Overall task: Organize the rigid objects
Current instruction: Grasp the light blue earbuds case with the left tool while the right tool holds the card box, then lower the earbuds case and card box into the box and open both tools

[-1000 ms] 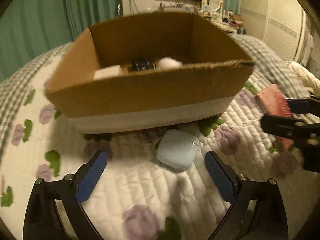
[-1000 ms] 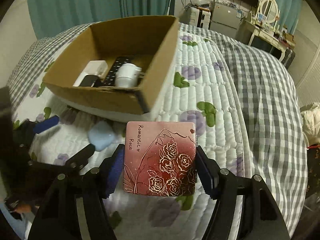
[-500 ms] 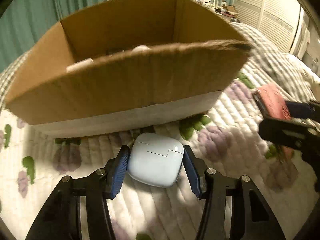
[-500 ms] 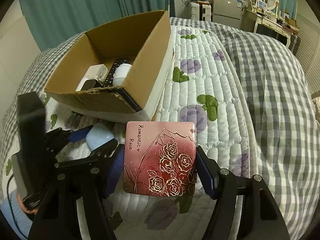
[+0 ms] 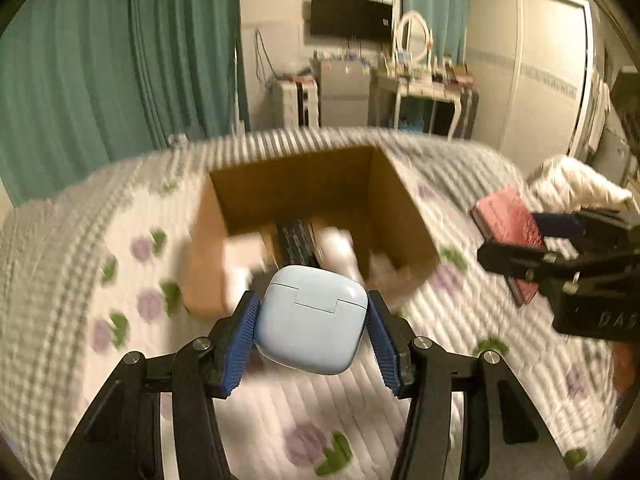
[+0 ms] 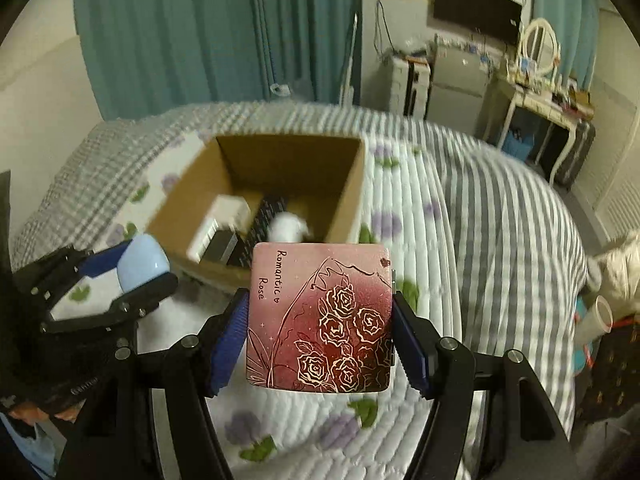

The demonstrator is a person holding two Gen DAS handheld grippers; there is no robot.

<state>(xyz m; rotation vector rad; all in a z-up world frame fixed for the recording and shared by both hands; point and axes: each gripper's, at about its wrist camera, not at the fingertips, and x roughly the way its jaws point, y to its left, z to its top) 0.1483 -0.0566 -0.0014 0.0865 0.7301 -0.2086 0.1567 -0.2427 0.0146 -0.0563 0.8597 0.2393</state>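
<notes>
My left gripper (image 5: 312, 320) is shut on a pale blue earbud case (image 5: 312, 320) and holds it in the air above the quilt, in front of the open cardboard box (image 5: 404, 216). My right gripper (image 6: 320, 320) is shut on a red square case with gold roses (image 6: 320, 320), also held up near the box (image 6: 348, 196). The left gripper with the blue case (image 6: 142, 262) shows at the left of the right wrist view. The red case (image 5: 508, 224) shows at the right of the left wrist view. The box holds a white box (image 6: 228, 210), a black remote (image 6: 268, 216) and a white round object (image 6: 286, 228).
The box sits on a flowered quilt (image 5: 320, 408) over a grey checked bedspread (image 6: 500, 208). Teal curtains (image 5: 100, 60), a dressing table (image 5: 424, 92) and white wardrobes (image 5: 532, 60) stand behind the bed. A white bundle (image 5: 576, 184) lies at the right.
My left gripper closed on the blue case and lifted it off the quilt, well above the box rim. My right gripper has risen too, still holding the red case.
</notes>
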